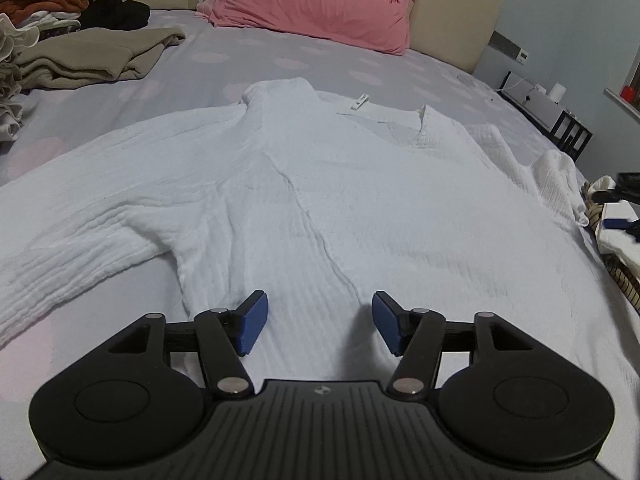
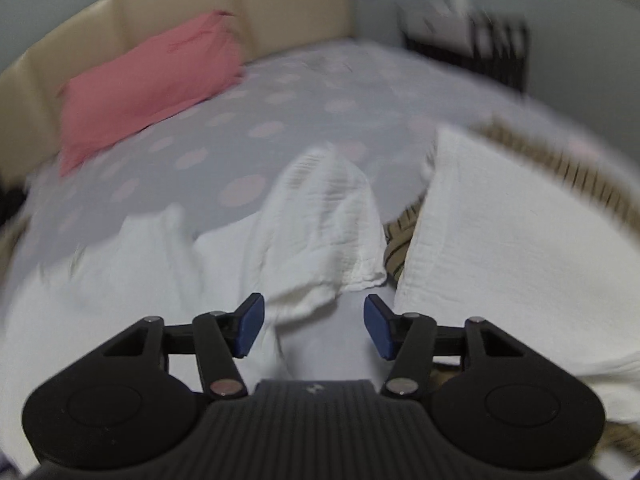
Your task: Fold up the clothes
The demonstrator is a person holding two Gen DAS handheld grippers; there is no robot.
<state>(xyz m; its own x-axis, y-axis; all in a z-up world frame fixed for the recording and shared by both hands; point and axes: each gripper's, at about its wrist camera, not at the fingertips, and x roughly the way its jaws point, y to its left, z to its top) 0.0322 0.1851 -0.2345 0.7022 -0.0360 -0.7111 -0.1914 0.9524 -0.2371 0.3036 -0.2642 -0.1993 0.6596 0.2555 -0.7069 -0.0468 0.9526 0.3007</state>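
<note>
The left gripper point(image 1: 316, 322) stands wide open and empty over the near hem of a white crinkled-cotton long-sleeved top point(image 1: 320, 184), which lies spread flat on the grey bedsheet with pale pink dots point(image 1: 320, 60), collar at the far end and sleeves out to left and right. The right gripper point(image 2: 312, 326) is likewise open and empty, the rumpled right sleeve point(image 2: 324, 216) just beyond its blue pads point(image 2: 250, 322), though this view is blurred. Folding looks barely begun: the top seems laid out but shows no fold.

White crinkled shirt point(image 1: 320, 200); lilac sheet point(image 1: 320, 60) with pale pink dots; pink pillow point(image 1: 316, 4); beige headboard point(image 1: 452, 12); blue gripper pads point(image 1: 252, 326).
</note>
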